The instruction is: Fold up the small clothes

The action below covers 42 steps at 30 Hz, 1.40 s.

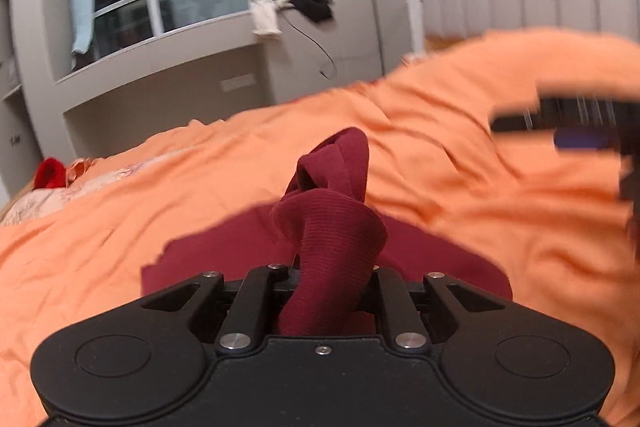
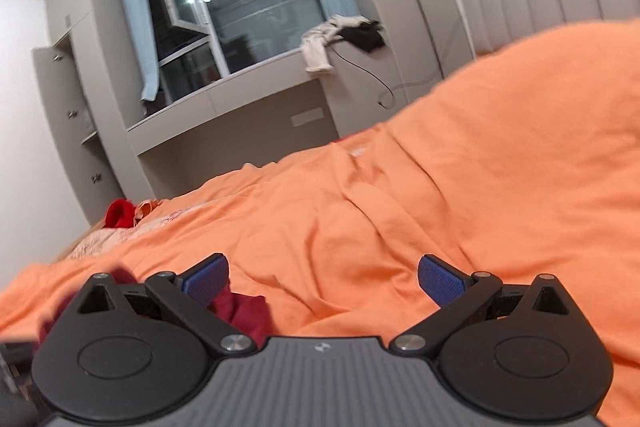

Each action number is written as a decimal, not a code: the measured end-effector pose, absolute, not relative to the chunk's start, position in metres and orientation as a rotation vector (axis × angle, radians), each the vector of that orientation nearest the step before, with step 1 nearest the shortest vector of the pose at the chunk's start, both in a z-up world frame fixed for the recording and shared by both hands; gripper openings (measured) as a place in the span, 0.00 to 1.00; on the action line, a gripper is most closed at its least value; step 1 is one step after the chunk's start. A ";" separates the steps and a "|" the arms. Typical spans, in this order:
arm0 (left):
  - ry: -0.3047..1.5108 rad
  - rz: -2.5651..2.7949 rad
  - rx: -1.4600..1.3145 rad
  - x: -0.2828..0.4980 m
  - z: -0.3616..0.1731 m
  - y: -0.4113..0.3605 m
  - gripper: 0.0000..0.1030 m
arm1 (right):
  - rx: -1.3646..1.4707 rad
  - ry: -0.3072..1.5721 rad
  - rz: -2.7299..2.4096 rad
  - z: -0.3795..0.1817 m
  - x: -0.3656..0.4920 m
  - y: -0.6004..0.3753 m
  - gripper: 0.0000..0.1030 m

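Your left gripper is clamped on the maroon ribbed garment, which bunches limply ahead; your right gripper gapes empty. Pinch a free hem corner; it's light and floppy.

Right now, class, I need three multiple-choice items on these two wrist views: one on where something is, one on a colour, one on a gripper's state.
1. Where does the white and black clothing lie?
A. on the window ledge
B. on the orange bedcover
C. on the floor

2. What colour is the garment in the left gripper?
A. blue
B. dark red
C. white

3. How is the right gripper?
A. shut on cloth
B. shut on nothing
C. open

Answers: 1 A, it hangs over the ledge under the window. 2 B, dark red ribbed cloth bunches up between the closed jaws. 3 C, its blue pads stand wide apart above the bedcover.
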<state>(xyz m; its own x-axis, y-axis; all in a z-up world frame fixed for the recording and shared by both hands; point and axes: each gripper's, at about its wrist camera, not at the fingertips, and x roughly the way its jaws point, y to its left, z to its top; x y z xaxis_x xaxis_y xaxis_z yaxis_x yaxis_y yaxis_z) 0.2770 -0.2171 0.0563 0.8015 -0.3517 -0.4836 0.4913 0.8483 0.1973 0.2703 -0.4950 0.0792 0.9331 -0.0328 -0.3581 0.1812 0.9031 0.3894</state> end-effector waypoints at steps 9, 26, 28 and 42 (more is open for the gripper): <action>0.466 -0.541 0.364 0.260 0.034 -0.206 0.43 | 0.577 0.466 -0.029 0.054 0.286 -0.496 1.00; 0.316 -0.709 0.327 0.241 0.037 -0.193 0.48 | 0.859 0.508 0.407 0.036 0.349 -0.459 0.98; 0.324 -0.702 0.327 0.242 0.033 -0.191 0.40 | 0.815 0.539 0.397 0.033 0.363 -0.452 0.89; 0.312 -0.687 0.318 0.241 0.021 -0.191 0.27 | 0.542 0.639 0.345 0.033 0.374 -0.415 0.10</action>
<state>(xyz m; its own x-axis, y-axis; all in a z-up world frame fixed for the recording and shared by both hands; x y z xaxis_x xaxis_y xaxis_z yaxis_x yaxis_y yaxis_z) 0.2407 -0.1911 0.0208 0.7306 -0.5660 -0.3819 0.6601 0.7287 0.1826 0.3736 -0.4151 0.0326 0.7537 0.4615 -0.4678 -0.1382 0.8073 0.5738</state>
